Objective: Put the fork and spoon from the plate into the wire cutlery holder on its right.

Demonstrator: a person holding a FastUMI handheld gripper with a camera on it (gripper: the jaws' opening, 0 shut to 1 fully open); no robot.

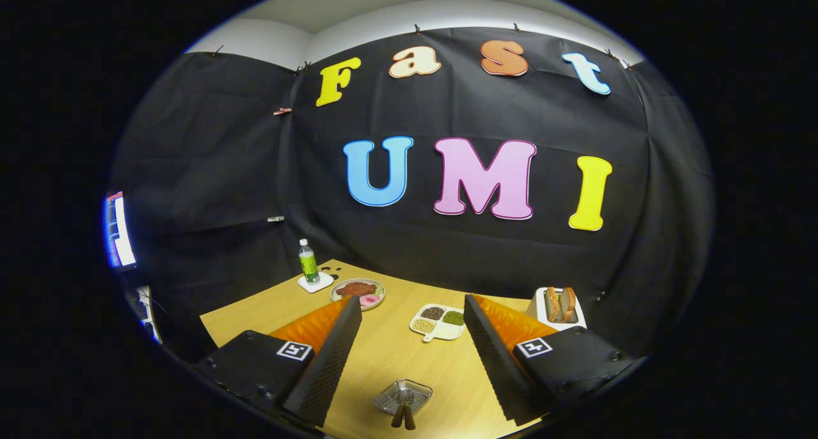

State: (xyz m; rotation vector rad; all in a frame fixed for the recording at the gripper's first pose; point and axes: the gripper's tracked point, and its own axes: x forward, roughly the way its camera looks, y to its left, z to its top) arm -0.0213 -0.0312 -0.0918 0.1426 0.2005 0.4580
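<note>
The black ridged tongs point(409, 356) are held spread wide and empty above the wooden table point(383, 356), apparently to approach. Between them lies a wire cutlery holder point(403, 395), two brown-handled utensils point(403, 415) apparently resting in it.

Gripper point(412, 311) held above pale wooden table point(383, 356), black ribbed fingers point(329, 356) spread wide, nothing between them. Low between the fingers: clear glass plate point(402, 395) with two brown-handled utensils point(404, 413). Beyond the fingertips: white divided dish of beans point(438, 321), round plate of food point(358, 292), green bottle point(308, 262), white toaster with bread point(557, 306).
</note>
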